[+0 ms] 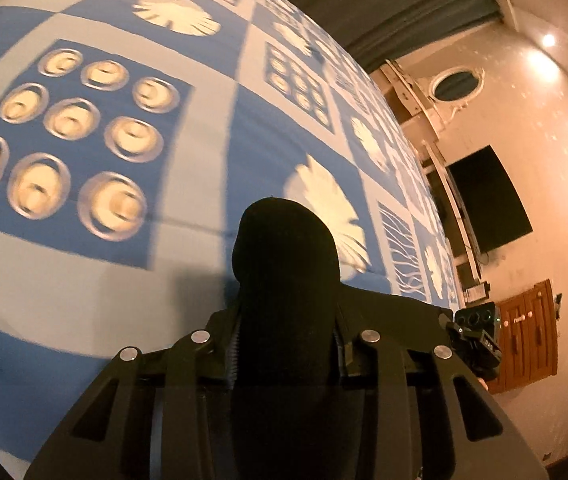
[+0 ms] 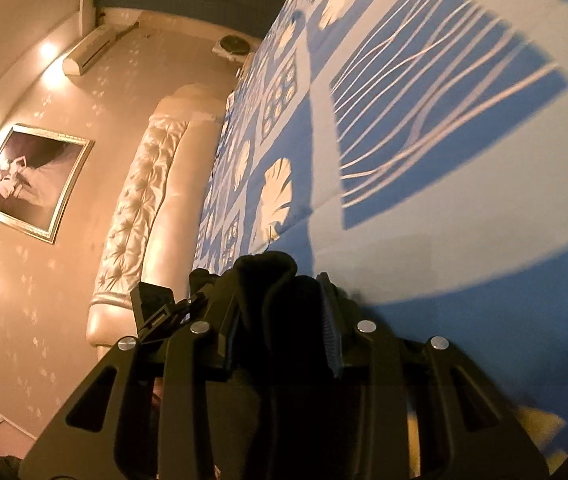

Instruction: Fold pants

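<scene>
The pants are black cloth. In the left wrist view a rounded bunch of the pants [image 1: 284, 248] sticks up from between the fingers of my left gripper [image 1: 288, 320], which is shut on it. In the right wrist view a crumpled fold of the pants [image 2: 268, 276] fills the jaws of my right gripper [image 2: 280, 316], also shut on the cloth. Both grippers hang just over a blue and white patterned bedspread [image 1: 124, 280] [image 2: 444, 248]. The rest of the pants lies below the grippers, out of sight.
A cream tufted headboard [image 2: 144, 200] runs along one side of the bed, under a framed picture [image 2: 32, 180] and an air conditioner [image 2: 88, 50]. On the other side are a dark screen [image 1: 488, 200] and a wooden cabinet [image 1: 528, 340]. A black device [image 1: 476, 336] sits beside my left gripper.
</scene>
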Demonstrator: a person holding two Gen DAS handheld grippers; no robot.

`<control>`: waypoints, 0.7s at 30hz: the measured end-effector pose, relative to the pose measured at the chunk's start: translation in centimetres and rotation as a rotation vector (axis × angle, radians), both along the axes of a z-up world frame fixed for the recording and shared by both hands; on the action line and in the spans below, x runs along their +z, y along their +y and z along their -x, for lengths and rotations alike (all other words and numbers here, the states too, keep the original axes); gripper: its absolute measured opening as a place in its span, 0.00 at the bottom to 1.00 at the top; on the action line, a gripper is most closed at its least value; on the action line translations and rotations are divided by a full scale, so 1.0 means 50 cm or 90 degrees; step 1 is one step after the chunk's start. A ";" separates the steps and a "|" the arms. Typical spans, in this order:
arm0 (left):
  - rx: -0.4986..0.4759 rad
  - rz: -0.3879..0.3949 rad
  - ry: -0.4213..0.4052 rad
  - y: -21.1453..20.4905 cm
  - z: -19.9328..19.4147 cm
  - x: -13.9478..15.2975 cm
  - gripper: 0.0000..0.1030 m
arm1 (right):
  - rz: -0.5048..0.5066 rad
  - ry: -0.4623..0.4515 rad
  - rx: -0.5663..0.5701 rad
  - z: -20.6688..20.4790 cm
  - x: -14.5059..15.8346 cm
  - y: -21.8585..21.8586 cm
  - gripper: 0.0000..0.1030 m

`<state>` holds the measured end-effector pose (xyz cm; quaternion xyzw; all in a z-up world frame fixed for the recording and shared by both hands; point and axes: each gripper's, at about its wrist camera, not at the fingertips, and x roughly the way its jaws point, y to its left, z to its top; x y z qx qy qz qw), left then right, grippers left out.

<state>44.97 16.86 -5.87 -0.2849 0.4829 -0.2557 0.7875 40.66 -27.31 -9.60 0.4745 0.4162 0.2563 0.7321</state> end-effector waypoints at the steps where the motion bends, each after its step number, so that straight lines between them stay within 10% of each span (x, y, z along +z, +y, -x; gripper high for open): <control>1: 0.003 0.001 0.001 0.012 -0.006 -0.003 0.34 | -0.002 0.002 0.004 -0.012 -0.003 0.013 0.31; 10: -0.008 0.051 0.005 0.039 -0.020 -0.031 0.48 | -0.032 0.014 -0.001 -0.034 -0.016 0.036 0.35; 15: 0.010 0.114 0.013 0.072 0.026 -0.031 0.60 | -0.044 0.006 -0.004 0.008 -0.001 0.025 0.62; 21: -0.011 0.080 -0.002 0.081 0.163 -0.015 0.71 | -0.019 0.004 0.029 0.119 0.014 0.048 0.70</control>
